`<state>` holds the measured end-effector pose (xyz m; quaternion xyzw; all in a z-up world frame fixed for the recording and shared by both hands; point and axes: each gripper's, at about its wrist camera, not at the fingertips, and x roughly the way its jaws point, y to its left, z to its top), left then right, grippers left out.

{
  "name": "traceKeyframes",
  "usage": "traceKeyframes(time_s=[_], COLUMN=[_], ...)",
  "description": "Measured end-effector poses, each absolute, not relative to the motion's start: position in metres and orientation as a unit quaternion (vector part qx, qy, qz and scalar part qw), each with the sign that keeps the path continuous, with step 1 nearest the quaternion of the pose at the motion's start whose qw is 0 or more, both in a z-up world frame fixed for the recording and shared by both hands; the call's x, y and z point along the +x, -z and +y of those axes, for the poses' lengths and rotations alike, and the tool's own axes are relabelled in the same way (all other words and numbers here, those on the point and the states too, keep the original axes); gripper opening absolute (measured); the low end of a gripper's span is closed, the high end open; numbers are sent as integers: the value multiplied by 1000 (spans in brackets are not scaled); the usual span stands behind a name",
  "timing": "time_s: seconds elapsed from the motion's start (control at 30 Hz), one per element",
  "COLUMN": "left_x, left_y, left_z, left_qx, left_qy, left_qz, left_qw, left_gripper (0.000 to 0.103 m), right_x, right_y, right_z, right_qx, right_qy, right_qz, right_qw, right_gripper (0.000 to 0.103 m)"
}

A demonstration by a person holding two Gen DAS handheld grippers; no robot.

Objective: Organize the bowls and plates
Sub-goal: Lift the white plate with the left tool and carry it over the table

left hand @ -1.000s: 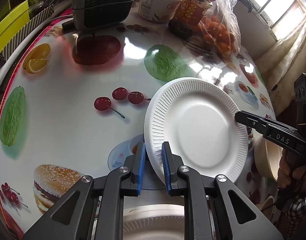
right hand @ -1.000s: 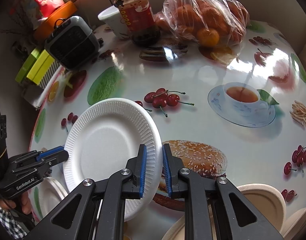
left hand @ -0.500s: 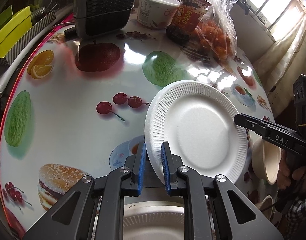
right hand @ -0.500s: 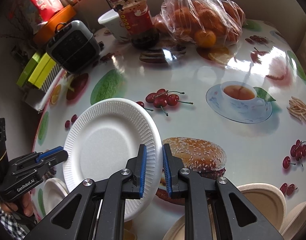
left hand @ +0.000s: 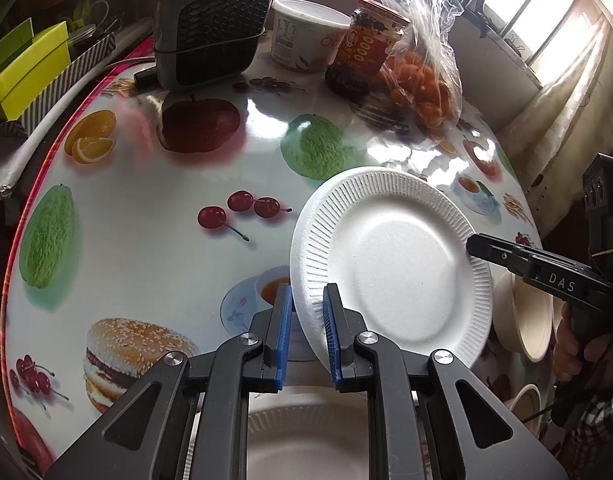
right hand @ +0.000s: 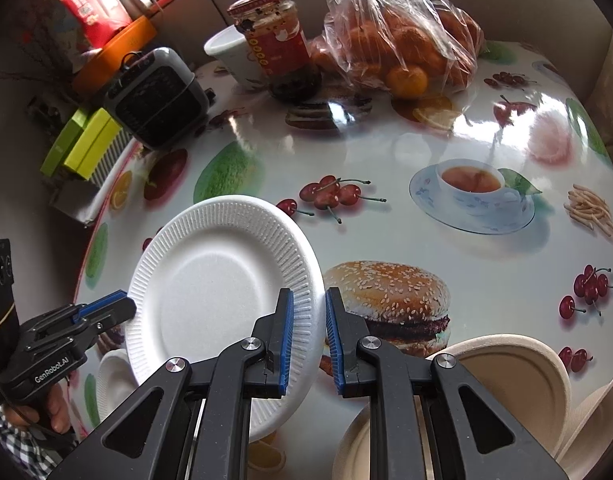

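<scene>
white foam plate (left hand: pixel 394 264) hangs tilted above the table (left hand: pixel 146 184), opposite rims pinched by left tongs (left hand: pixel 308 336) and right tongs (right hand: pixel 309 340).

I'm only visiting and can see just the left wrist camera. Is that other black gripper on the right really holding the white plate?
Observer: Yes. The right gripper is shut on the white plate, with the rim clamped from both sides.
Visitor: Who carries the gripper I'm looking along?
Observer: A hand in a checked sleeve grips the left gripper by its handle.
Visitor: Anything in the background I miss?
Observer: A red box, far left.
</scene>
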<state>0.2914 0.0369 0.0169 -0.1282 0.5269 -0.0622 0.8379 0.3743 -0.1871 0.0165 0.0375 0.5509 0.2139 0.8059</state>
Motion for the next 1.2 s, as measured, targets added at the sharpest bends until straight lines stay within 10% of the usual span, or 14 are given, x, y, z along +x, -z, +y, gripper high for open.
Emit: traceKeyframes(time_s=[1.2], left_x=[236], left_y=[-30], left_z=[64], left_qx=[-148], left_qy=[48], left_qz=[510], left_qw=[846], left_gripper=[17], right_x=[317], right_y=[-31], right_z=[-167], right_qx=[40], right_qy=[-244], right_qz=[546], right_qw=[801], right_gripper=[16])
